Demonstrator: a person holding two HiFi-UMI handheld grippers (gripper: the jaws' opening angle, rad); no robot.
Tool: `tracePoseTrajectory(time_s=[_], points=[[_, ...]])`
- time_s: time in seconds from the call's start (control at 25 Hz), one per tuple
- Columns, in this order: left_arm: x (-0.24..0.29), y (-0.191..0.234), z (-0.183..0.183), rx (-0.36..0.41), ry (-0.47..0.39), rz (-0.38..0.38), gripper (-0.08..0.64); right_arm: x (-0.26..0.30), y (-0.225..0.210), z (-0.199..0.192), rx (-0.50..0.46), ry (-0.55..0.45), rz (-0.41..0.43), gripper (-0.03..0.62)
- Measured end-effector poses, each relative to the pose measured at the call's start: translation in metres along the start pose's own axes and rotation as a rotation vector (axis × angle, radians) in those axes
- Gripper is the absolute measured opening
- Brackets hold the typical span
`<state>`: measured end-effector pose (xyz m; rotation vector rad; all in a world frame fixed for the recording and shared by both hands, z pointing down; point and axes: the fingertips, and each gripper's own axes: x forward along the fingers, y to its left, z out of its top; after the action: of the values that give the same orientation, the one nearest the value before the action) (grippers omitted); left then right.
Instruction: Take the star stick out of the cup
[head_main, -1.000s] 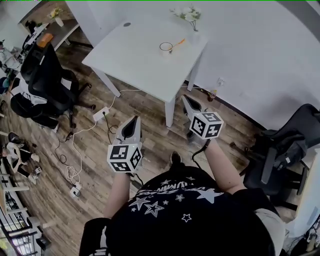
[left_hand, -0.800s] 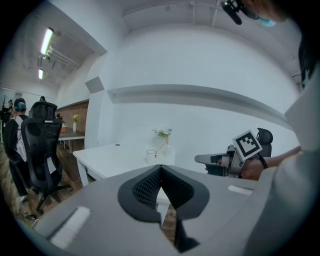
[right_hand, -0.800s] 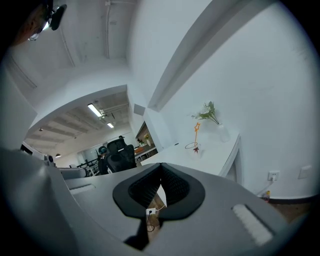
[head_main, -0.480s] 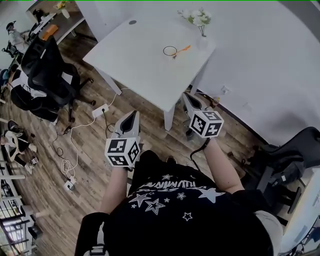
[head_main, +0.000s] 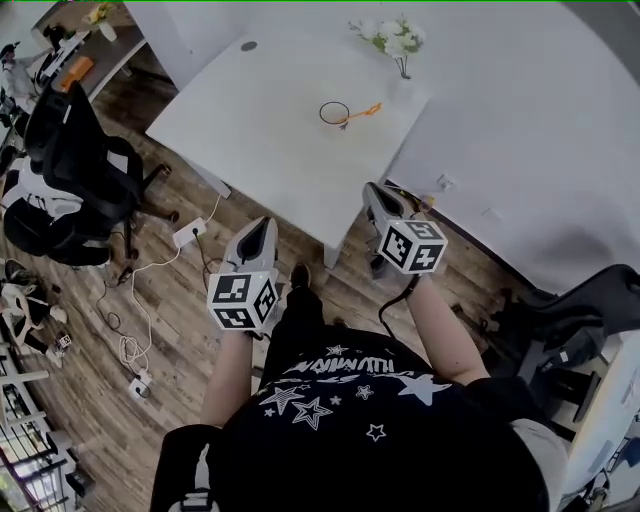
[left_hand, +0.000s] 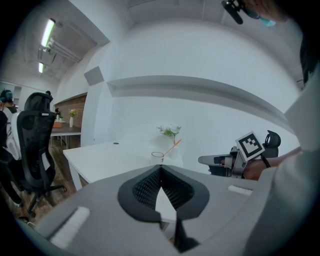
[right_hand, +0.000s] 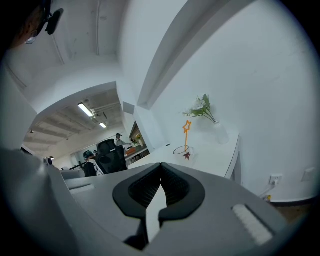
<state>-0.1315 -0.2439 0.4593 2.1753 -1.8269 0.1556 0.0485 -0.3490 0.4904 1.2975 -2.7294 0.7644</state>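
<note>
A clear cup (head_main: 334, 113) stands on the white table (head_main: 260, 130), and the orange star stick (head_main: 361, 109) leans out of it toward the right. In the right gripper view the stick (right_hand: 186, 132) rises from the cup (right_hand: 183, 150) with its star on top. Both grippers hang in the air short of the table's near edge. My left gripper (head_main: 261, 226) is shut and holds nothing. Level with it on the right, my right gripper (head_main: 376, 191) is also shut and holds nothing. From the left gripper view the cup (left_hand: 157, 157) shows just beyond the closed jaws.
A glass vase of white flowers (head_main: 398, 42) stands behind the cup at the table's far edge. A black office chair (head_main: 70, 160) stands to the left, another (head_main: 590, 320) to the right. Cables and a power strip (head_main: 187, 233) lie on the wooden floor by the table leg.
The table has come closer and lower in the head view as the person steps toward it. Both grippers stay shut and hold their height.
</note>
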Motion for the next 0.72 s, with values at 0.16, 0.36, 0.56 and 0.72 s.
tracePoseTrajectory(time_s=[0.16, 0.36, 0.56, 0.72], points=[[0.039, 0.023, 0.014, 0.003, 0.001, -0.023, 0.003, 0.037, -0.018, 0.015, 0.006, -0.008, -0.055, 0.015], [0.087, 0.047, 0.034, 0.018, 0.013, -0.067, 0.003, 0.085, -0.042, 0.030, 0.020, -0.005, -0.126, 0.017], [0.125, 0.069, 0.049, 0.023, 0.018, -0.098, 0.003, 0.122, -0.061, 0.040, 0.054, -0.011, -0.197, 0.072], [0.150, 0.083, 0.057, 0.023, 0.021, -0.125, 0.003, 0.146, -0.076, 0.041, 0.070, 0.001, -0.243, 0.112]])
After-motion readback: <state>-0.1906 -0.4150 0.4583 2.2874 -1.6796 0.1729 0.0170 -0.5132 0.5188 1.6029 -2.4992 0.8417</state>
